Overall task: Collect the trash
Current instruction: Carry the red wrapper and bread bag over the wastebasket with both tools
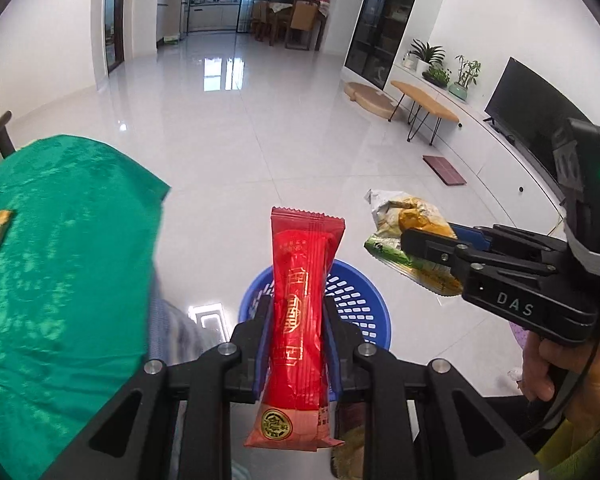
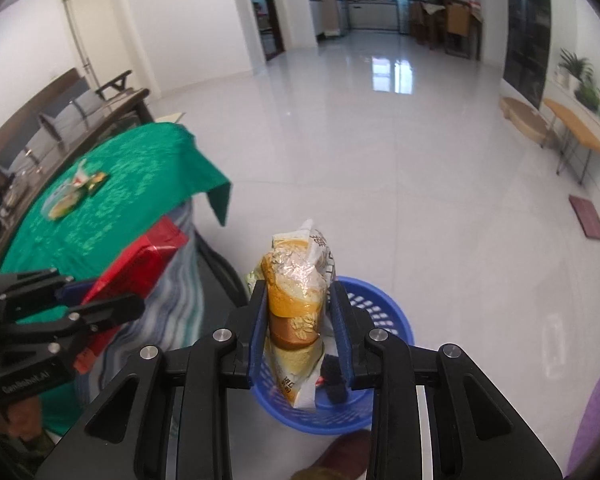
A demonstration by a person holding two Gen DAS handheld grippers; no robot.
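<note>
We hold 2 pieces of trash above the round blue perforated plastic basket [image 1: 364, 308] on the floor: our left fingers [image 1: 296, 320] grip a long red foil wrapper [image 1: 300, 312] lengthwise, our right fingers [image 2: 300, 320] clamp a crumpled yellow snack bag [image 2: 298, 300]. More wrappers [image 2: 76, 188] remain on the green-clothed worktop [image 2: 140, 184], far left.

Long red foil wrapper [image 1: 300, 320] with gold print and a gold round seal. Crinkled snack bag [image 2: 300, 300], orange-yellow, brown and white with a silver inside. Round blue plastic basket [image 2: 384, 312], slotted walls. Green patterned tablecloth [image 1: 60, 260]. Glossy white tiled floor [image 1: 240, 120]. Black grippers, blue pads [image 2: 257, 332].
</note>
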